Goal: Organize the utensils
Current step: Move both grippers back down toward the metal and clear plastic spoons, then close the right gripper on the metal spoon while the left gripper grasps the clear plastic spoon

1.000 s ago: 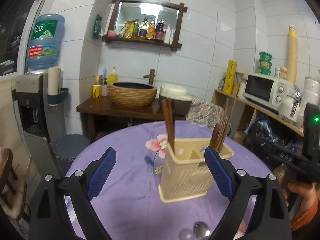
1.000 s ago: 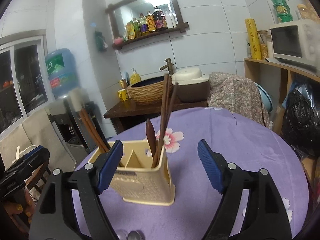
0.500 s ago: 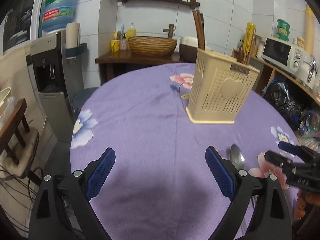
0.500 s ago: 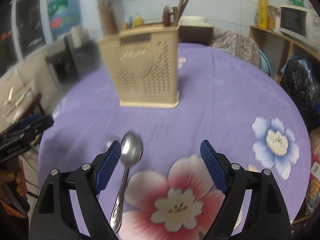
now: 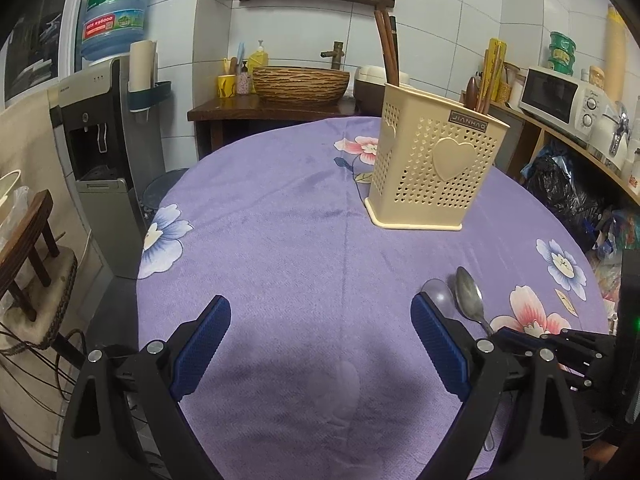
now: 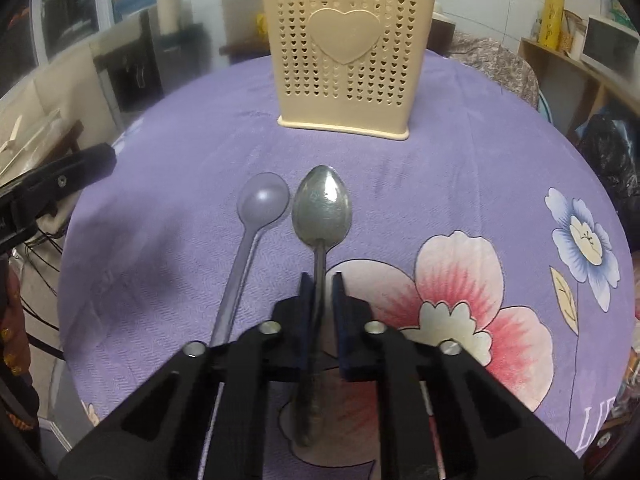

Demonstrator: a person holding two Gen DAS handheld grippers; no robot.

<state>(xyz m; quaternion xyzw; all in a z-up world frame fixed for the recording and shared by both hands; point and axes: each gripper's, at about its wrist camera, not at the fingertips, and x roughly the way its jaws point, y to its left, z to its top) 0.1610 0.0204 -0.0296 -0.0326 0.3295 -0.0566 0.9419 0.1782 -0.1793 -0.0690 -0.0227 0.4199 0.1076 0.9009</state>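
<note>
A beige perforated utensil holder point(image 5: 434, 168) with a heart on its side stands on the purple tablecloth point(image 5: 280, 240); it also shows in the right wrist view point(image 6: 348, 52). Brown chopsticks point(image 5: 386, 50) and wooden utensils stand in it. A metal spoon point(image 6: 322, 210) and a clear plastic spoon point(image 6: 262, 204) lie side by side in front of it. My right gripper point(image 6: 321, 280) is shut on the metal spoon's handle, low at the table. My left gripper point(image 5: 320, 320) is open and empty above bare cloth, left of both spoons point(image 5: 468, 292).
A water dispenser point(image 5: 104, 120) and a wooden stool point(image 5: 28, 232) stand left of the round table. A side table with a woven basin point(image 5: 300, 84) is behind it. A shelf with a microwave point(image 5: 560, 98) and black bags point(image 5: 568, 192) is on the right.
Both grippers have dropped lower toward the table. My right gripper has moved onto the metal spoon and closed its fingers on the handle. The left gripper stays open.
</note>
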